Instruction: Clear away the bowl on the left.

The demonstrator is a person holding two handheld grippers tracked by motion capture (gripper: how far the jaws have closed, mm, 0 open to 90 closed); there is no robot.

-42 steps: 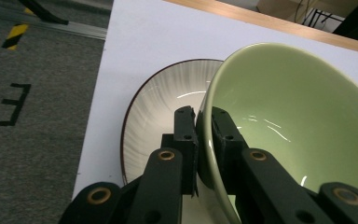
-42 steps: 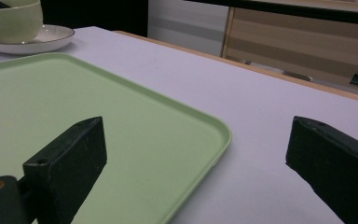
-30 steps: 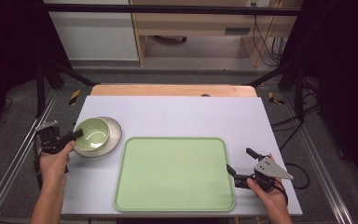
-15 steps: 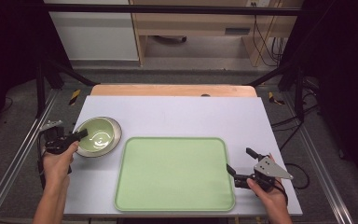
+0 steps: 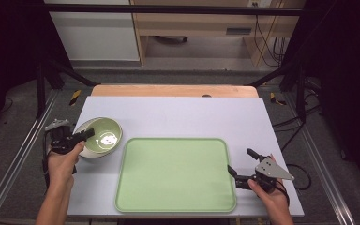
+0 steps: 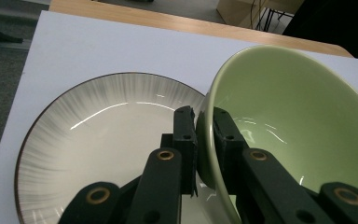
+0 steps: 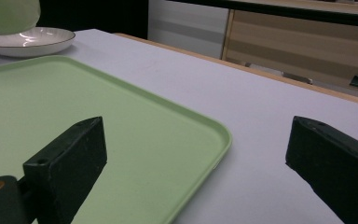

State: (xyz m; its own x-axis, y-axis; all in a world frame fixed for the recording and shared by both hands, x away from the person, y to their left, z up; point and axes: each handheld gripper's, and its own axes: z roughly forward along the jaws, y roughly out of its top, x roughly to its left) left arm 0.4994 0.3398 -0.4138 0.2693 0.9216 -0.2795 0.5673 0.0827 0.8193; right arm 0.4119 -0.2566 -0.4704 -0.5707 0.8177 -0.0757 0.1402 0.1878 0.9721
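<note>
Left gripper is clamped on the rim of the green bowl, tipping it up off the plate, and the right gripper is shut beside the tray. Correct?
Not quite: the right gripper is open, its jaws wide apart in the right gripper view. The rest holds: the left gripper pinches the bowl rim above the plate.

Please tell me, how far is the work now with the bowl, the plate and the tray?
Done: the left gripper is shut on the green bowl's rim, tilting it up off the plate.
In hand: carrying the bowl, probably toward the tray.
Left: the tray holds nothing; the right gripper waits open beside it.
</note>
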